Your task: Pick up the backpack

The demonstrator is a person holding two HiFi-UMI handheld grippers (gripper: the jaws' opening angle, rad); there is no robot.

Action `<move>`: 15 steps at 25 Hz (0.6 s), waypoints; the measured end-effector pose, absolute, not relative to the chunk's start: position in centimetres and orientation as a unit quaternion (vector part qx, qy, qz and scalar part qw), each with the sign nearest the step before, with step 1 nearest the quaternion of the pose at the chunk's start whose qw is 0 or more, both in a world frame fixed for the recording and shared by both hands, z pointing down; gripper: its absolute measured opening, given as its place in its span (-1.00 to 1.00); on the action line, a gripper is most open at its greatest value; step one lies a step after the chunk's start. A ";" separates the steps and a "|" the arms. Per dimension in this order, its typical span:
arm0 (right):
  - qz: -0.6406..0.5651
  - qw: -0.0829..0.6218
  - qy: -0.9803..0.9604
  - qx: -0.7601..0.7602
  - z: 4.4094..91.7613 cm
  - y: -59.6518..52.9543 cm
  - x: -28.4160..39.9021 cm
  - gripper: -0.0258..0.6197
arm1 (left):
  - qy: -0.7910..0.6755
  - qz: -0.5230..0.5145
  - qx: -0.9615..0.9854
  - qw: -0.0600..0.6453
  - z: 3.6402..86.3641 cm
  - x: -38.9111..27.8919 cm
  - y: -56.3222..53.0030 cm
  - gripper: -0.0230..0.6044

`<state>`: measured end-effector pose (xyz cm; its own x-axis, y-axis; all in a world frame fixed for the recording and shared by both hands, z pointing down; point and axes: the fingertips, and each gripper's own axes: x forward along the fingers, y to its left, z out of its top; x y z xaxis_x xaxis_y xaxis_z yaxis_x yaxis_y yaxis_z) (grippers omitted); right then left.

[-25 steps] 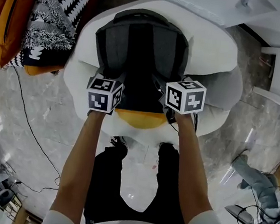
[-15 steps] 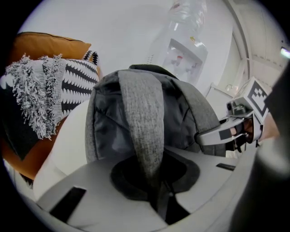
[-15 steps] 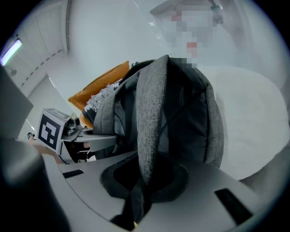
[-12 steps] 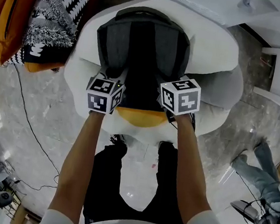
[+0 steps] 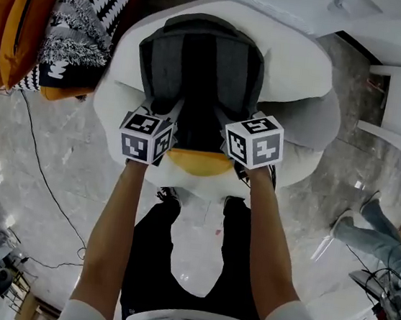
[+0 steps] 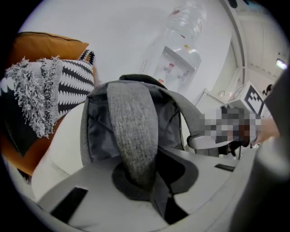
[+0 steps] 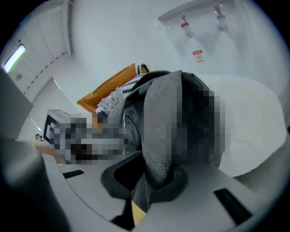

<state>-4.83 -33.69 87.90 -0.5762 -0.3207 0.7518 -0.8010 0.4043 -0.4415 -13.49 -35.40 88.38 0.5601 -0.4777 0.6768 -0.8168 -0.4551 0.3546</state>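
Since a second earlier, your right gripper had edged inward toward your left gripper, and both sets of jaws had just been closing. Left jaws were clamped on the grey left strap, right jaws on the right strap. The backpack lay strap-side up on the white cushioned seat.

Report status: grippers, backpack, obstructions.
Left gripper, right gripper: jaws just been closing, each clamped on a grey padded shoulder strap. Dark grey fabric backpack on white rounded seat. No obstruction seen.
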 end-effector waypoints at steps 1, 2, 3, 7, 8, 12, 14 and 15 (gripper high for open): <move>0.413 0.291 -0.786 0.356 87.5 -33.5 -4.9 -0.82 | -0.396 0.249 0.816 0.340 88.0 -13.4 -35.3 -0.74; 0.414 0.292 -0.786 0.355 87.1 -33.2 -4.9 -0.82 | -0.394 0.247 0.816 0.342 87.6 -13.3 -35.1 -0.74; 0.415 0.292 -0.786 0.354 86.6 -33.0 -4.9 -0.82 | -0.393 0.246 0.816 0.344 87.1 -13.3 -35.0 -0.75; 0.420 0.289 -0.785 0.352 84.8 -32.3 -5.3 -0.82 | -0.391 0.242 0.816 0.351 85.4 -13.2 -34.5 -0.75; 0.421 0.288 -0.785 0.351 84.2 -32.1 -5.4 -0.82 | -0.390 0.239 0.816 0.353 84.9 -13.1 -34.3 -0.75; 0.423 0.283 -0.788 0.347 81.5 -31.2 -5.4 -0.82 | -0.393 0.224 0.814 0.365 82.6 -12.5 -33.4 -0.75; 0.425 0.281 -0.788 0.346 80.5 -30.6 -5.3 -0.82 | -0.394 0.222 0.812 0.370 81.7 -12.4 -32.9 -0.75; 0.427 0.281 -0.787 0.345 80.0 -30.3 -5.3 -0.82 | -0.394 0.221 0.811 0.373 81.4 -12.3 -32.6 -0.75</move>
<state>-5.31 -30.31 80.03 -0.6043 -0.3031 0.7368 -0.7829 0.3975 -0.4786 -12.33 -32.64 81.37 0.5918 -0.4743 0.6517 -0.8035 -0.4118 0.4299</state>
